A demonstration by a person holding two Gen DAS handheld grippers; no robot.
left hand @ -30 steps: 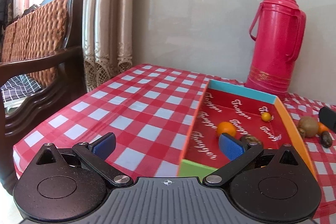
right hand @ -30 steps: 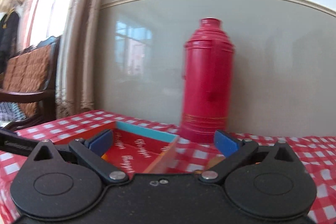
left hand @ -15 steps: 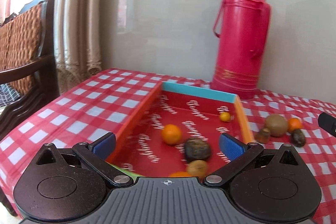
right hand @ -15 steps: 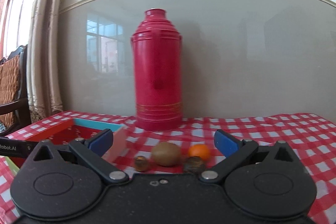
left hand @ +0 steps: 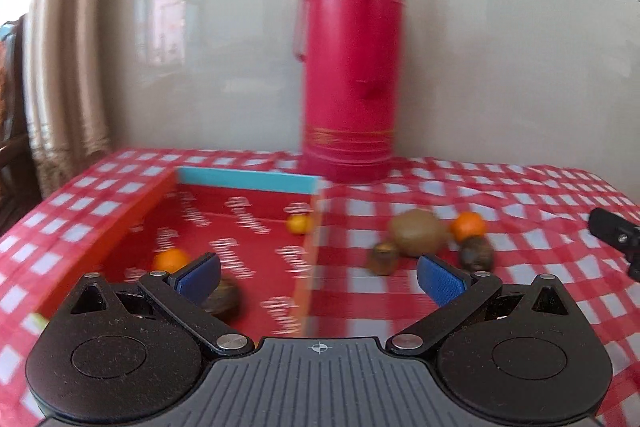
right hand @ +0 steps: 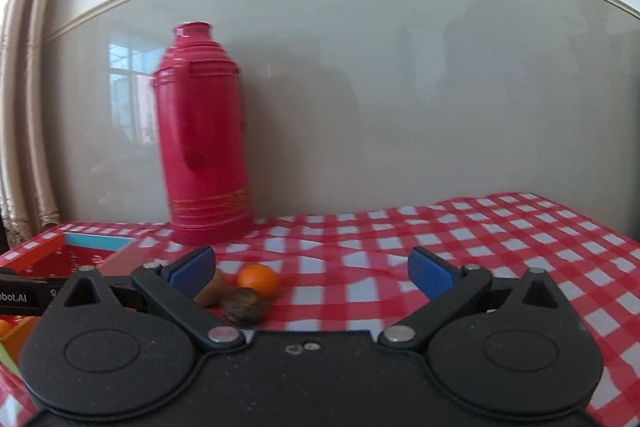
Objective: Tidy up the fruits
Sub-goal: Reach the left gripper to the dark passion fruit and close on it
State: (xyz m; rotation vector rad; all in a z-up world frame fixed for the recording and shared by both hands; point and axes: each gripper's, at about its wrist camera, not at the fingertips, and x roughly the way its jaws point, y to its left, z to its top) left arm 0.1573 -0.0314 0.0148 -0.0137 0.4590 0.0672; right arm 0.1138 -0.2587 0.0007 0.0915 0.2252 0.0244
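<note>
A: Why is some fruit in the red tray (left hand: pixel 248 183) and some out on the checked tablecloth (left hand: pixel 520 195)?

B: I'd say the sorting is partway. Inside the tray there's an orange (left hand: pixel 170 259) towards its left wall, a small yellow-orange fruit (left hand: pixel 298 225) near the far right corner under the blue end wall, and a dark fruit (left hand: pixel 224 297) near the front, half hidden by the left gripper (left hand: pixel 318 277). Just outside the tray's right wall lies a cluster: a kiwi (left hand: pixel 416 237), a small brown fruit (left hand: pixel 385 257) touching or nearly touching it, an orange mandarin (left hand: pixel 467 227) and a dark fruit (left hand: pixel 476 253) just in front of that.

A: And the grippers?

B: Both have their blue pads spread wide, nothing between them. The left one straddles the tray's right wall, pointing between tray and cluster. The right gripper (right hand: pixel 312 269) hangs near the cluster, which sits beside its left pad (right hand: pixel 192 265), so it isn't lined up on any fruit.

A: The red thermos (left hand: pixel 352 67)?

B: Standing upright at the table's back edge, against the wall, behind the tray's far right corner. It looks like a bystander, well clear of the fruit.

A: Next?

B: Probably one gripper centres on a loose fruit; the kiwi is the biggest target.
</note>
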